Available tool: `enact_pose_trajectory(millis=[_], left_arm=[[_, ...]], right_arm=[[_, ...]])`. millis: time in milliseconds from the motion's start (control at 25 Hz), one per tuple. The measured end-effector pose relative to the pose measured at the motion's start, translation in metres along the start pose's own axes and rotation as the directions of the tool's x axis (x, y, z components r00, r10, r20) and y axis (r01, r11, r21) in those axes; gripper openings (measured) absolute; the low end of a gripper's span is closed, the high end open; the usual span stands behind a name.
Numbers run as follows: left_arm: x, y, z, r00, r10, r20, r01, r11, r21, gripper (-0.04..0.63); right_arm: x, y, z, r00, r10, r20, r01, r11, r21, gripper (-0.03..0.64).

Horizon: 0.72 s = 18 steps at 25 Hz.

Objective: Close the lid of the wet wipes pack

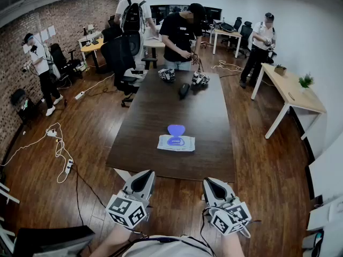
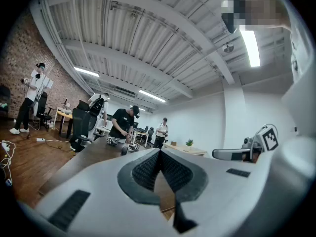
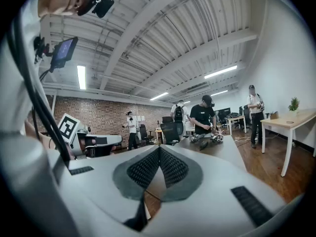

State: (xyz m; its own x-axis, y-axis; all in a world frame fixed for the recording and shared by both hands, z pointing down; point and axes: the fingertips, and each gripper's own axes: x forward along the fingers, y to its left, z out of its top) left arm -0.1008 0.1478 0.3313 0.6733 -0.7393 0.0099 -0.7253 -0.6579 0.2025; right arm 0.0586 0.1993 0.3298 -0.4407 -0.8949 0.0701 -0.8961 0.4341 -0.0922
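Dark wood table (image 1: 161, 106) runs down the middle of the room, and the wet wipes pack (image 1: 176, 144) is lying flat on it toward the near end, more or less centred across the width. Its blue lid (image 1: 176, 129) is flipped open and sticks out on the far side of the pack, so it's definitely not closed yet. Both grippers are at the near edge of the table, side by side, well apart from the pack and not touching anything. At the bottom left of the head view the left gripper (image 1: 146, 175) points level toward the table. In the left gripper view its ribbed pads (image 2: 146, 170) meet at the tips with nothing caught between them, so the jaws are together and empty. Same deal with the right gripper (image 1: 210, 182) at the bottom right: its pads (image 3: 146, 168) are pressed together, nothing in there. Each gripper view also catches the other gripper's marker cube (image 2: 269, 138) off to the side. At the far end of the table there are a few small gadgets (image 1: 167, 75), and a person in a black shirt (image 1: 181, 33) is standing over them. More people are standing around further back. Off to the right is a light wooden desk (image 1: 292, 92) with a little plant (image 1: 305, 81) on it. Cables (image 1: 56, 143) trail over the wood floor on the left, near the brick wall (image 1: 32, 20).
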Motion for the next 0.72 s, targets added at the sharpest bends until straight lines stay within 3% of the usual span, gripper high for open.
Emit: enact_pose_trajectory(millis=[720], left_arm=[[-0.0022, -0.0093, -0.0007, 1.0, -0.011, -0.009, 0.011, 1.0, -0.006, 0.002]], right_arm=[[-0.0094, 0.0034, -0.0012, 1.0, -0.005, -0.014, 0.005, 1.0, -0.004, 0.003]])
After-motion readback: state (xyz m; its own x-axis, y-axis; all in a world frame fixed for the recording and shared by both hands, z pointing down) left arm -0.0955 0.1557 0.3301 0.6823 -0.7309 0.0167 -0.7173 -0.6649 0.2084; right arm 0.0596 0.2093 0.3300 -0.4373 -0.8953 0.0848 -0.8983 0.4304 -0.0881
